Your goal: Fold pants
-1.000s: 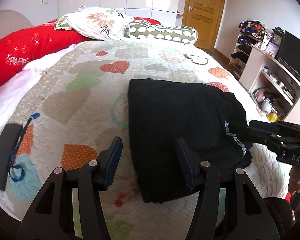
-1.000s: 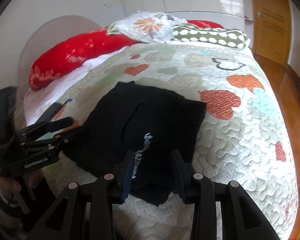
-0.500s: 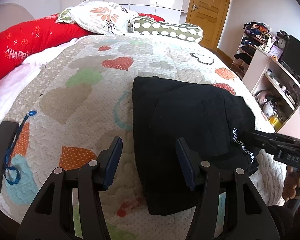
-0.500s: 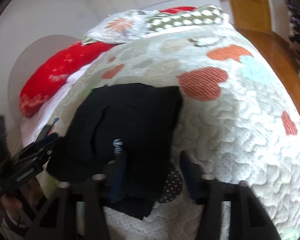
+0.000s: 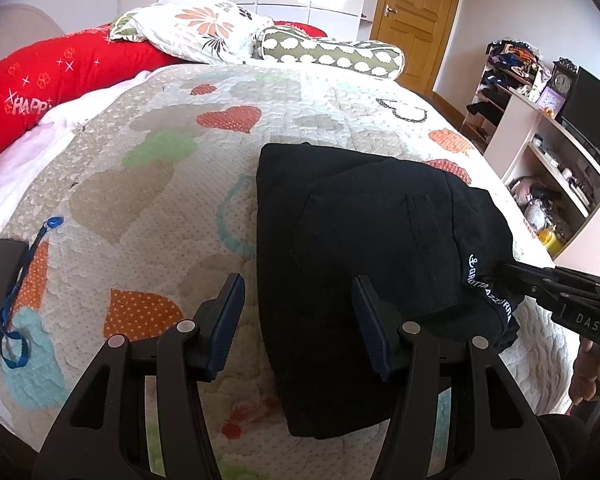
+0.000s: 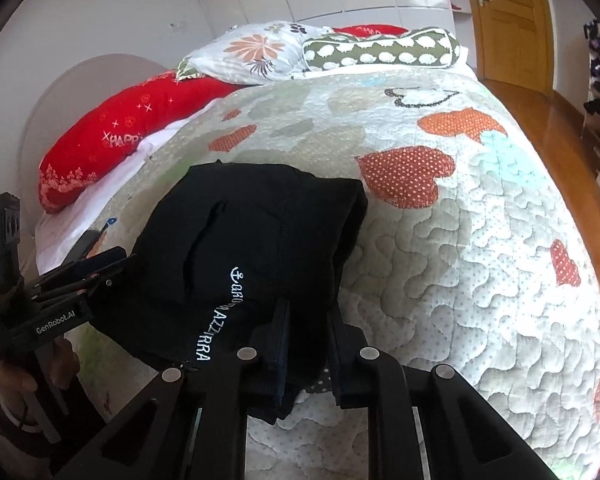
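Observation:
The black pants (image 5: 364,240) lie folded in a thick stack on the heart-patterned quilt (image 5: 148,184); white lettering runs along their near right edge. My left gripper (image 5: 298,320) is open over the stack's near left edge, one finger on each side of it. My right gripper (image 6: 306,340) is shut on the near edge of the pants (image 6: 252,240), with cloth pinched between its pads. It also shows at the right of the left wrist view (image 5: 556,292).
Red, floral and green pillows (image 5: 204,36) line the bed's far end. A black flat object with a blue lanyard (image 5: 0,288) lies at the left edge. Shelves and a desk (image 5: 540,140) stand right of the bed, a wooden door (image 5: 416,12) beyond.
My right gripper has closed on the pants' near edge and lifted it slightly. My left gripper stays open and has moved slightly left and back from the stack.

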Tool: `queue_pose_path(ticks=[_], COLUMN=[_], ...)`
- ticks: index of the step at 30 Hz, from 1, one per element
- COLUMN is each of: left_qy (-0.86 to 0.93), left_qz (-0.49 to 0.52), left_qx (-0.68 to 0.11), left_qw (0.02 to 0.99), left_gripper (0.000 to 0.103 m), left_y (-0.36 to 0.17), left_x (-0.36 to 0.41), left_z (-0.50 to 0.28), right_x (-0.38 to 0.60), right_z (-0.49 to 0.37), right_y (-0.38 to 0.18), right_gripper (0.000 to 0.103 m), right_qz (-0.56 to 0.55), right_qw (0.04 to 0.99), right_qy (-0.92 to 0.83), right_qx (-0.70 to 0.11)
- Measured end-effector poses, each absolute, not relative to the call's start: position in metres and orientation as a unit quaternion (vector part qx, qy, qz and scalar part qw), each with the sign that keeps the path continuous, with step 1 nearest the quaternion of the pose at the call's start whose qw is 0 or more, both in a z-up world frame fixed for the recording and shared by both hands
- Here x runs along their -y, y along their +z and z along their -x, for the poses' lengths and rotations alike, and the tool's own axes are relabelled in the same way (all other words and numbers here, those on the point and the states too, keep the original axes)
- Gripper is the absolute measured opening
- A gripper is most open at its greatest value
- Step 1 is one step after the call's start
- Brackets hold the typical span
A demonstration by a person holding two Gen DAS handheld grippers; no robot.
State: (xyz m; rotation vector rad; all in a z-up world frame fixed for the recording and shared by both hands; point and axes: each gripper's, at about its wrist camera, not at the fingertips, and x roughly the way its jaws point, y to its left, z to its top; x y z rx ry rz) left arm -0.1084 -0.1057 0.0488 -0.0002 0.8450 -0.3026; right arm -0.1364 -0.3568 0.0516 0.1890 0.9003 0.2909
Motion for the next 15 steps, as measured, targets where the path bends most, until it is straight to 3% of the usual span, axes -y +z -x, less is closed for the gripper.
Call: queue_pose_path(ticks=[7,10,15], left_qy=[-0.148,-0.151,-0.154], left_qz=[0.019,0.026,0.035], left_qx=[-0.41,-0.409,-0.412], left_qw=[0.9,0.9,0.898], left_gripper=[0.055,0.055,0.058], left_y=[0.053,0.056,0.061], left_x=[0.101,0.1,0.099], left_z=[0.109,0.108,0.103], right_x=[0.363,0.361,0.362], right_z=[0.139,0.14,0.139], right_y=[0.06,0.063,0.067], right_gripper=[0.023,0.036,0.038], right_qz=[-0.099,-0.085,-0.092], right_qw=[0.89,0.893,0.895], right_qy=[0.116,0.103,0.104], right_qx=[-0.429,-0.429,-0.425])
